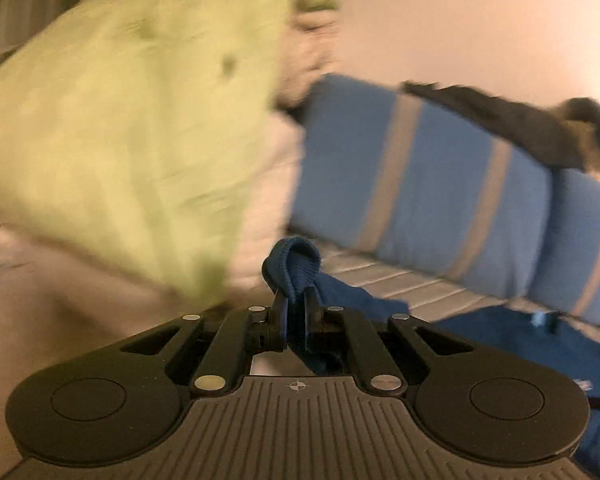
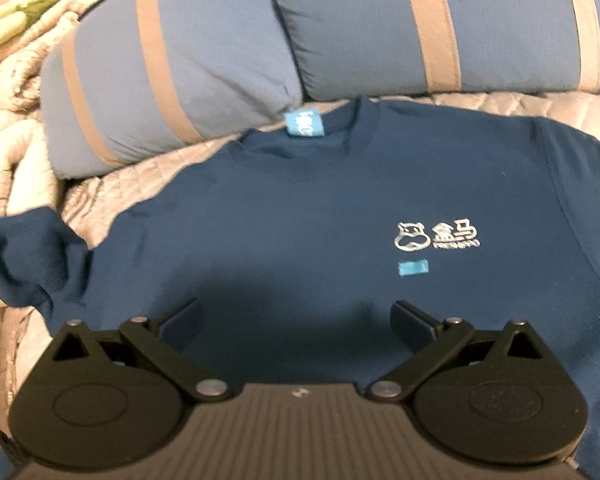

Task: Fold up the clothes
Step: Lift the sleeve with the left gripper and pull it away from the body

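**Left claw on cuff, right claw open over shirt**

While the shirt (image 2: 300, 216) lies front-up on the quilt (image 2: 148, 184), its collar (image 2: 300, 136) points away from the right camera toward the pillows (image 2: 204, 56); long axis runs from that camera up to the collar. Logo (image 2: 438, 236) sits right of centre. Right gripper (image 2: 296, 316) hangs just over the lower chest, jaws spread wide, nothing between them. Left gripper (image 1: 295, 304) is pinched almost fully closed on a ribbed cuff (image 1: 294, 260) of the same blue fabric; the cuff loops up past the fingertips, cloth trailing down to the right. In the right view one sleeve (image 2: 24, 264) bunches at the left edge. Left view is motion-blurred: green cushion (image 1: 120, 128) on the left, dark garment (image 1: 520, 120) over the pillows.
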The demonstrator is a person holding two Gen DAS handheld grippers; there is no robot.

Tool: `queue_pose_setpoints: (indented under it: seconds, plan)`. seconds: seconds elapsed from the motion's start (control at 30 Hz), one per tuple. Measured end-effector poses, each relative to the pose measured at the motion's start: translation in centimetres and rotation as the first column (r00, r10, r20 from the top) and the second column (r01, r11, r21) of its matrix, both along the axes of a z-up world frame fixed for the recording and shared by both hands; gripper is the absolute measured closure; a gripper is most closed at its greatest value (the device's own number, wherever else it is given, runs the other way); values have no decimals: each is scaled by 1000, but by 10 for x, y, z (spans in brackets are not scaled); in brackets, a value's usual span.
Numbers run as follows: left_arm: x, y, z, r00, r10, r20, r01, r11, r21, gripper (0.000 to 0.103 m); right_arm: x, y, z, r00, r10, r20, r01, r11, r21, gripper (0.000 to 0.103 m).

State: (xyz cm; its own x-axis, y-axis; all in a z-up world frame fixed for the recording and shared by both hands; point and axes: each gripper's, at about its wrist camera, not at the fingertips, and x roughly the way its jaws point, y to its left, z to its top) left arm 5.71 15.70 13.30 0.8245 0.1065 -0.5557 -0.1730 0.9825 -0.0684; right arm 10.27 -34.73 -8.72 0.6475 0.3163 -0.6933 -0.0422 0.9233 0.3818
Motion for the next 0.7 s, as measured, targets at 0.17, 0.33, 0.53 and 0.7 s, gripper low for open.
queue_pose_setpoints:
  seconds: [0.17,0.33,0.53,0.7]
  plan:
    - [-11,42,-23,989,125,-72,-124,992,20,96,-1,-1,1,1000,-10,12,10,1000,25,0]
    - [-22,77,-48,959,253,-131,-251,967,36,96,-1,-3,-2,1000,-25,-4,25,999,38,0]
    - [-38,111,-70,919,352,-176,-345,936,68,96,-1,-4,-4,999,-32,-17,32,999,38,0]
    - [-37,126,-90,897,390,-208,-371,920,124,95,-1,-4,-6,999,-30,-27,31,999,36,0]
